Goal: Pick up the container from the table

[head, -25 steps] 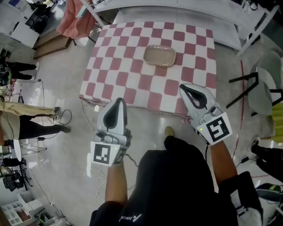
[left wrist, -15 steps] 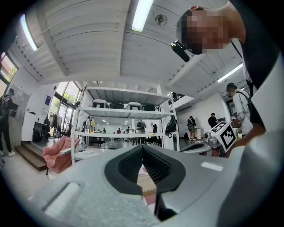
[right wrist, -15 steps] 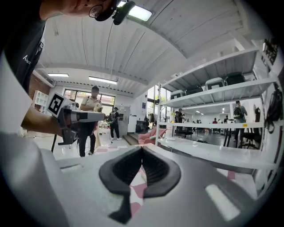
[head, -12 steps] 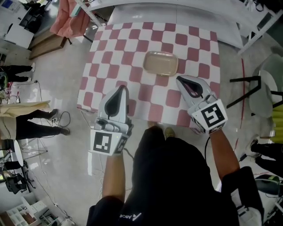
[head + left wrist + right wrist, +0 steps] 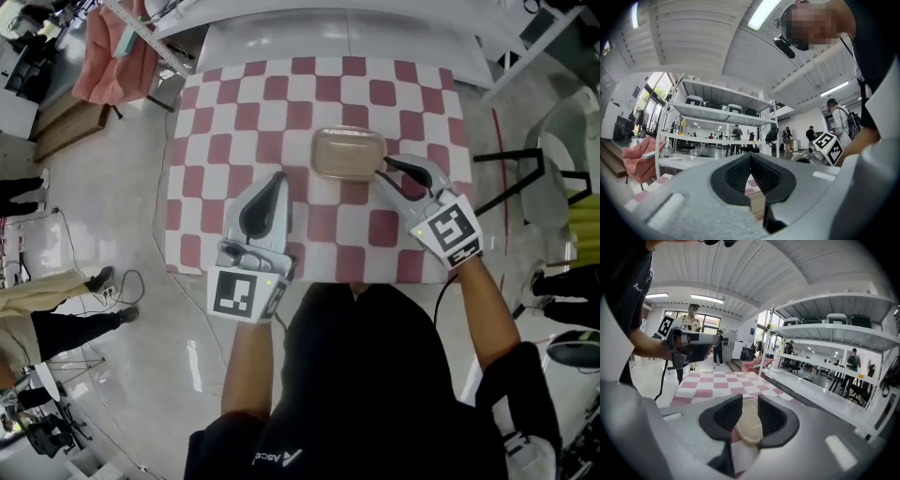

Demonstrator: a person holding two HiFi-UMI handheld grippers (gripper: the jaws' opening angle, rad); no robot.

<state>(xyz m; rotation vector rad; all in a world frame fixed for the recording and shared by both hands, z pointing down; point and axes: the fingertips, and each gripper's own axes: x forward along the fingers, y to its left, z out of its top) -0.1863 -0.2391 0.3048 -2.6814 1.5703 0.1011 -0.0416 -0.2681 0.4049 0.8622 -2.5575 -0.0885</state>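
On the red-and-white checked table (image 5: 234,122), a shallow beige container (image 5: 349,155) with rounded corners. Lies flat on the cloth, a little toward 1 o'clock from the cloth's middle in the head view. Runs its long axis from 9 to 3 o'clock there, short ends facing the table's left and right edges.

At the 3 o'clock end, the right gripper (image 5: 381,170), aimed toward 10 o'clock and tipped somewhat downward. Is opening its jaws: a narrow gap between the black pads, nothing pinched. Reaches with its tips right up to the container's short side; cannot tell whether touching. Through that gap in the right gripper view, the container (image 5: 749,427) again, just beyond the pads and lower, its long axis leading away toward 12 o'clock.

At the container's 8 o'clock, apart from it, the left gripper (image 5: 278,176), over the cloth, aimed at 12 o'clock. Has its jaws pressed together, tips meeting, nothing between them.
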